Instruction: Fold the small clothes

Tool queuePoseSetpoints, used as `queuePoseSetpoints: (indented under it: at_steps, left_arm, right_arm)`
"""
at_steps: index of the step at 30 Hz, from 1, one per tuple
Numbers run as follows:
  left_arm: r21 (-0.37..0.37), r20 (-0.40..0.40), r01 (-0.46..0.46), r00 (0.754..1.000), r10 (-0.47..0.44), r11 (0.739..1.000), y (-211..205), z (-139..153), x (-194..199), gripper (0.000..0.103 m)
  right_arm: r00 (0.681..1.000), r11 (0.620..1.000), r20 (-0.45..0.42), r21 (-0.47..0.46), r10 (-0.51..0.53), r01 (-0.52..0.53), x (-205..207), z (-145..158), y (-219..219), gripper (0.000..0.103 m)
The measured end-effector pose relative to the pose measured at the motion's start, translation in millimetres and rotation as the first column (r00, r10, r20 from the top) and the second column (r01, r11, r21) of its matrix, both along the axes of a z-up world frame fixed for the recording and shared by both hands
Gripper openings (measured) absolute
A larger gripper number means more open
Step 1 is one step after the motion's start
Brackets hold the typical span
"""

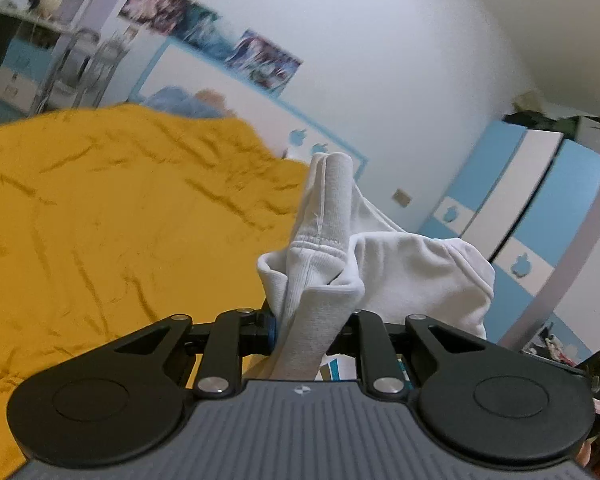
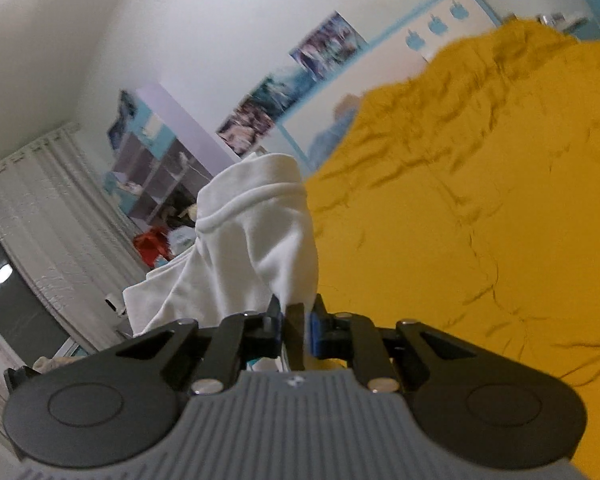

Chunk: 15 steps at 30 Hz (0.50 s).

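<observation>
Both grippers are gripping one white garment [image 1: 384,268] above the yellow bedspread [image 1: 112,216]: the left gripper [image 1: 312,324] and the right gripper [image 2: 294,320] are each clamping bunched cloth.

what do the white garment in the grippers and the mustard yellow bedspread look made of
White garment: soft matte knit, probably cotton jersey, judging by its ribbed band, stitched hem and limp drape. Mustard yellow bedspread: matte woven cloth, maybe cotton, with many fine sharp creases and no sheen.
</observation>
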<state>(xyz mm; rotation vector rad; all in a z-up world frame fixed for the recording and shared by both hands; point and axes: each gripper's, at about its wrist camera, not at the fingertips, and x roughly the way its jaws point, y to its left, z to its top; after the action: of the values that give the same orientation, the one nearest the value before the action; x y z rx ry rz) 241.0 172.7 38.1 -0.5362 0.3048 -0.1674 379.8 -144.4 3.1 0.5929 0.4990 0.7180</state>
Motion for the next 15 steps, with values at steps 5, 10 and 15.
queuePoseSetpoints:
  at_steps: [5, 10, 15]
  left_arm:
    - [0.006, 0.039, 0.048, 0.998, -0.049, 0.999, -28, 23, -30, 0.02]
    - [-0.084, 0.013, 0.114, 0.993, -0.113, 0.99, -41, 13, -50, 0.02]
    - [-0.051, -0.079, 0.139, 0.987, -0.143, 0.989, -50, -14, -45, 0.02]
  right_arm:
    - [0.998, 1.0, 0.057, 0.009, 0.003, -0.004, -50, 30, -35, 0.008]
    - [1.0, 0.999, 0.004, 0.033, 0.005, -0.005, -91, 41, -80, 0.008]
    - [0.999, 1.0, -0.05, -0.02, -0.002, 0.001, -115, 29, -107, 0.008]
